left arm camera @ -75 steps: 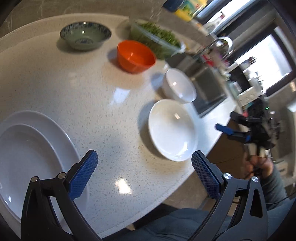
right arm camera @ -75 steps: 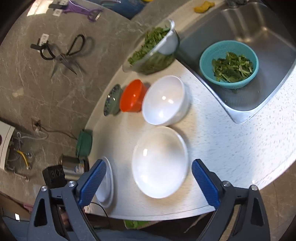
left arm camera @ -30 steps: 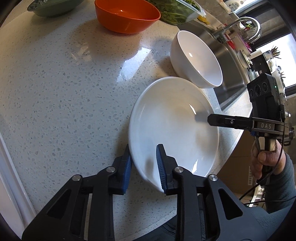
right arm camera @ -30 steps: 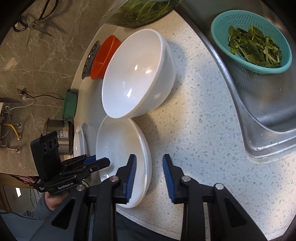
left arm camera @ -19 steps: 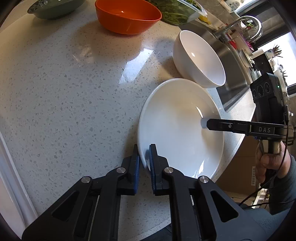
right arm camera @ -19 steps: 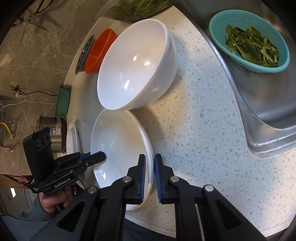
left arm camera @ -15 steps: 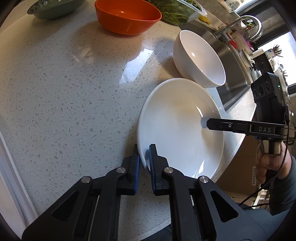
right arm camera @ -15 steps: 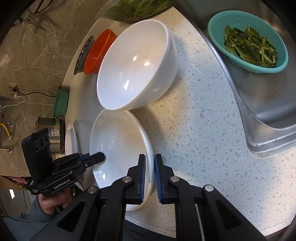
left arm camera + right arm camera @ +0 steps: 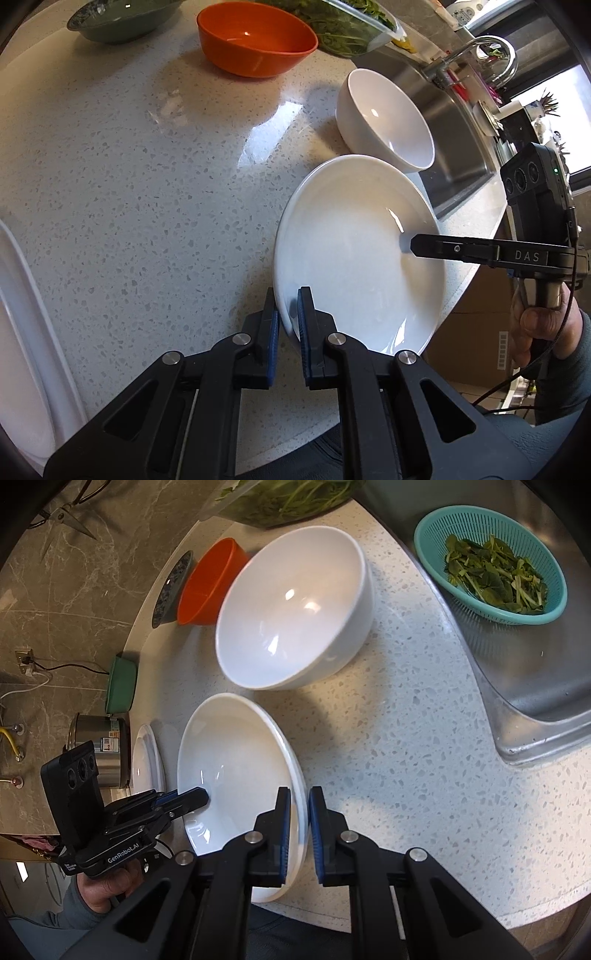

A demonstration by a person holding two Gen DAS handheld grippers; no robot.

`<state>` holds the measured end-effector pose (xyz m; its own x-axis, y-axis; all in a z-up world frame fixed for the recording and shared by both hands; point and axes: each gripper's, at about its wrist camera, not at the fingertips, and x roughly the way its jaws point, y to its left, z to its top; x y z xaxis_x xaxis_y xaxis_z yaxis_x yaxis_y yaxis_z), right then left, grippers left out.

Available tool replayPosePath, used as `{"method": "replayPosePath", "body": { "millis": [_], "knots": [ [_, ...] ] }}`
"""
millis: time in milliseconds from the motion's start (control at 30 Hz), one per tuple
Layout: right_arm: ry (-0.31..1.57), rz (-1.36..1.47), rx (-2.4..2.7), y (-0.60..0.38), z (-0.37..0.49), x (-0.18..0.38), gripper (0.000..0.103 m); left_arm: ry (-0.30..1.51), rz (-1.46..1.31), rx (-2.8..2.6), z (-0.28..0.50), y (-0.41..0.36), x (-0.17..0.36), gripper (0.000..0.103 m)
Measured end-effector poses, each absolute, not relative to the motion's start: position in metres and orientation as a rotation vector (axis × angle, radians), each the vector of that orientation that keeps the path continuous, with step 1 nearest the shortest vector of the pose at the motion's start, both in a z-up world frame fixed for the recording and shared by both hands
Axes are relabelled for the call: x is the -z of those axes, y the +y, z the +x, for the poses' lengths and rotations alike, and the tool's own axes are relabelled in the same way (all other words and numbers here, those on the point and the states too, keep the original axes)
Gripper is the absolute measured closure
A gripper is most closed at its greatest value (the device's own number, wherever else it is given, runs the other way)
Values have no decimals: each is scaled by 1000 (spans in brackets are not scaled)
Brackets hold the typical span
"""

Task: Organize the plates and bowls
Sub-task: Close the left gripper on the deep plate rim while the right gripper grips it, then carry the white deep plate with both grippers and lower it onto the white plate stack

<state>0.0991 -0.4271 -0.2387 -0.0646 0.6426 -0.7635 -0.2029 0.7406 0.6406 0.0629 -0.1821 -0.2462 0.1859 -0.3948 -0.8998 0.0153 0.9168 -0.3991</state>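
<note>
speckled countertop [image 9: 129,177] carries the white plate [image 9: 351,266] near its right edge, where our left gripper [image 9: 287,325] and right gripper [image 9: 299,827] clamp opposite rims; next, we lift it level toward the left plate stack [image 9: 22,314].

"DAS" on right claw [image 9: 406,245]; "GenRobot.AI" on left claw [image 9: 201,795].

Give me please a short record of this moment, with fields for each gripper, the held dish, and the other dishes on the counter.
left gripper: shut on white plate, near rim
right gripper: shut on white plate, opposite rim
white plate: tilted, gripped on both sides
white bowl: just beyond the plate
orange bowl: farther back
green bowl: beside orange bowl
teal colander: in sink, holds greens
</note>
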Motion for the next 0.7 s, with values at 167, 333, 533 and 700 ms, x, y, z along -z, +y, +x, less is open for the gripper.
{"method": "replayPosePath", "body": {
  "millis": [167, 333, 533, 700],
  "knots": [
    [1470, 360, -734, -419, 92, 220, 89, 1330, -335, 292, 53, -171, 225, 95],
    [1456, 337, -762, -404, 82, 198, 89, 1306, -336, 272, 40, -151, 201, 95],
    [1448, 307, -806, -378, 74, 180, 89, 1291, -362, 228, 17, -120, 181, 95],
    [1450, 278, -869, -345, 69, 167, 89, 1273, -407, 166, -8, -85, 164, 95]
  ]
}}
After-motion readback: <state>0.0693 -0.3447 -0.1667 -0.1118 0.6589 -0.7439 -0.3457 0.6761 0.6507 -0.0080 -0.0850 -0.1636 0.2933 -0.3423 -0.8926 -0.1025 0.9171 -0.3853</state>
